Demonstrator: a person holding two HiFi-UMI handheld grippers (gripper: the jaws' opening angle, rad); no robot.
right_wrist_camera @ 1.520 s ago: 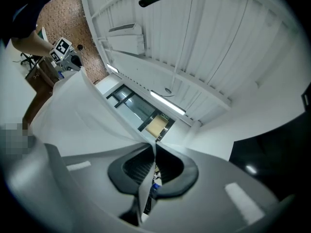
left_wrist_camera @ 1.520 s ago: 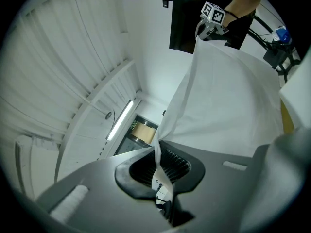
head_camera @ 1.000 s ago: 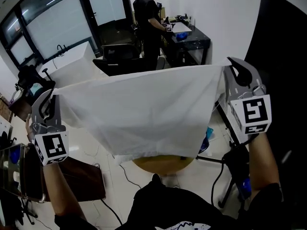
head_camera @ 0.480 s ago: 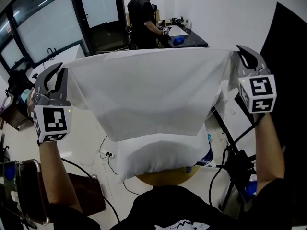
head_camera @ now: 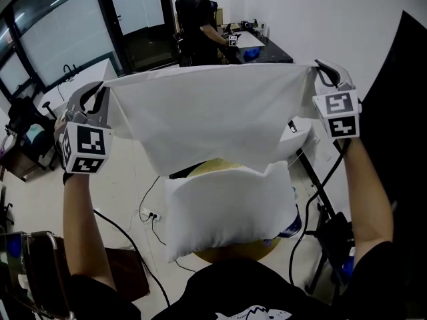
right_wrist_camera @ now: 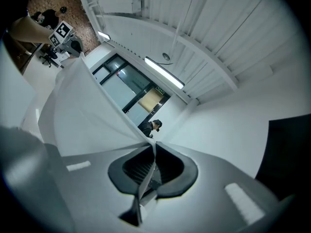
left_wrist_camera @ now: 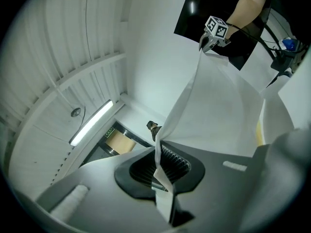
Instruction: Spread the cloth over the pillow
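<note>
Shows, from above, a white cloth point(head_camera: 207, 115) stretched wide in the air between two hand-held grippers. Pinches one top corner in the left gripper point(head_camera: 100, 97), jaws pressed together on the fabric, with a narrow strip of cloth running between the ribbed pads. Pinches the other top corner the same way in the right gripper point(head_camera: 325, 73), jaws likewise closed on a thin fold. Hangs with the upper edge nearly level and slightly sagging, the lower edge dropping to just above the far side of a white pillow point(head_camera: 227, 212). Leaves the pillow uncovered, lying on a round yellowish stand point(head_camera: 215, 167) close to the person's body. Includes, well apart in the background, a second person point(head_camera: 195, 19) standing at a black desk point(head_camera: 270, 51).

Reads as the carry-over step: cloth lifted and opened, not yet laid down.

To do it well, probably:
- Hold both grippers at matching height, so the top edge stays straight and no diagonal folds form.
- Centre the cloth side to side over the pillow before lowering.
- Let the hanging edge land on the pillow's far side first, then draw both corners toward the body while sinking, laying fabric down flat.
- Stay clamped until the near edge is covered; a thin pinch could slip if tugged too tight.
</note>
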